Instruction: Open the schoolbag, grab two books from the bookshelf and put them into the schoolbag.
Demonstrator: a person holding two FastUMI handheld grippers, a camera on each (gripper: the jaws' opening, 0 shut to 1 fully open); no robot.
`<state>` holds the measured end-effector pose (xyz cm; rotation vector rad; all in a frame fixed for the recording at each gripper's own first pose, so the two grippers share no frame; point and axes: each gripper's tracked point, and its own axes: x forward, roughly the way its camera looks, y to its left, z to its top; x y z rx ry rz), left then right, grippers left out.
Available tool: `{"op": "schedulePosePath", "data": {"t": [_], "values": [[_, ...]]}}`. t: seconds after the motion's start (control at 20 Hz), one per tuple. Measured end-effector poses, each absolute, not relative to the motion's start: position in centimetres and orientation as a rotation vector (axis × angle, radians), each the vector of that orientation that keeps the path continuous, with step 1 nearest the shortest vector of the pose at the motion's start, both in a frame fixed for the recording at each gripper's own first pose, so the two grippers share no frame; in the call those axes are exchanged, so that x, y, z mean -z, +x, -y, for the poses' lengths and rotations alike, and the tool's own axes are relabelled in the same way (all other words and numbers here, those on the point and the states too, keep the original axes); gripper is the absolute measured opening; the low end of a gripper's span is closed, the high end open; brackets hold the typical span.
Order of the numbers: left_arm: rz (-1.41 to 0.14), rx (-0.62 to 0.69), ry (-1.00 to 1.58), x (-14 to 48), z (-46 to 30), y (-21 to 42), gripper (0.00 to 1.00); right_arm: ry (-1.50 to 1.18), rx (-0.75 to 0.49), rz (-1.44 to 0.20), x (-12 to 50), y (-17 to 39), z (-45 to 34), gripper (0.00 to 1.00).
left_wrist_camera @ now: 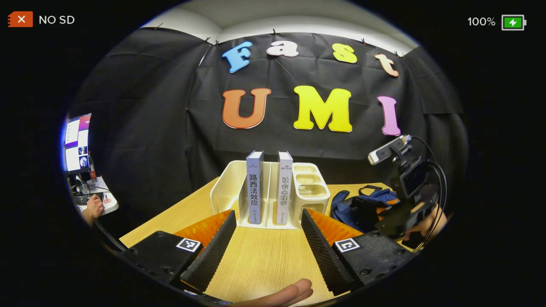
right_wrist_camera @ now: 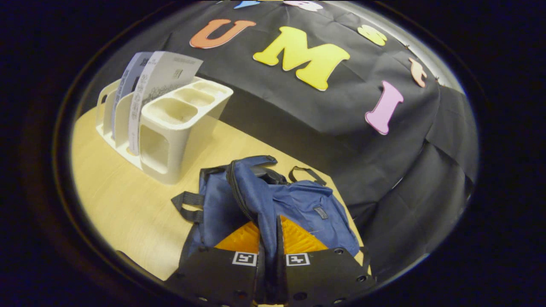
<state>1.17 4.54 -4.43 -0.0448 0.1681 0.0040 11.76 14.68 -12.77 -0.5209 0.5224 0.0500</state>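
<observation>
Straight ahead of the left claw (left_wrist_camera: pixel 268 238), whose fingers are spread wide and hold nothing, two books (left_wrist_camera: pixel 255 187) stand upright in the white bookshelf (left_wrist_camera: pixel 224 183) on the desk (left_wrist_camera: pixel 260 260), spines facing it. Off to its right, the right claw (right_wrist_camera: pixel 268 243) is clenched on a fold of the blue schoolbag (right_wrist_camera: pixel 294 200), so the left one looks nearer the books.

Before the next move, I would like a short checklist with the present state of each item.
1. Left gripper open, facing the books: ok.
2. Two books upright in the bookshelf: ok.
3. Right gripper shut on the schoolbag fabric: ok.
4. Schoolbag open wide enough for a book: cannot tell; the zipper looks partly parted.
5. Table bare between left gripper and bookshelf: ok.
</observation>
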Motion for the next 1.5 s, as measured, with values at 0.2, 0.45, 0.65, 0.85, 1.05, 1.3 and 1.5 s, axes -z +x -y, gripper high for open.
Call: {"op": "schedulePosePath", "data": {"t": [0.2,0.45,0.65,0.85,1.05,1.3,1.5], "values": [[-0.15,0.026,-0.026,4.7,-2.6,1.8,0.98,-0.421,-0.109,-0.526,9.4,13.2,-13.4,0.05],[-0.2,0.053,-0.045,6.1,-1.0,2.3,0.99,-0.256,-0.182,-0.493,4.9,15.7,-11.3,0.05],[-0.2,0.041,-0.097,5.6,-1.4,3.5,0.98,-0.228,-0.162,-0.407,0.4,17.8,-8.2,0.05],[-0.237,0.019,-0.132,4.7,-1.9,5.7,0.98,-0.22,-0.178,-0.328,-3.1,19.2,-6.9,0.05],[-0.256,0.003,-0.099,3.5,-2.0,8.9,0.98,-0.207,-0.195,-0.317,-4.3,20.8,-5.5,0.05],[-0.267,0.04,-0.07,0.9,-1.2,14.0,0.98,-0.208,-0.212,-0.325,-5.9,22.8,-3.8,0.05],[-0.266,0.011,-0.001,-1.0,-1.9,19.3,0.98,-0.225,-0.243,-0.329,-6.2,23.3,-3.4,0.05]]}}
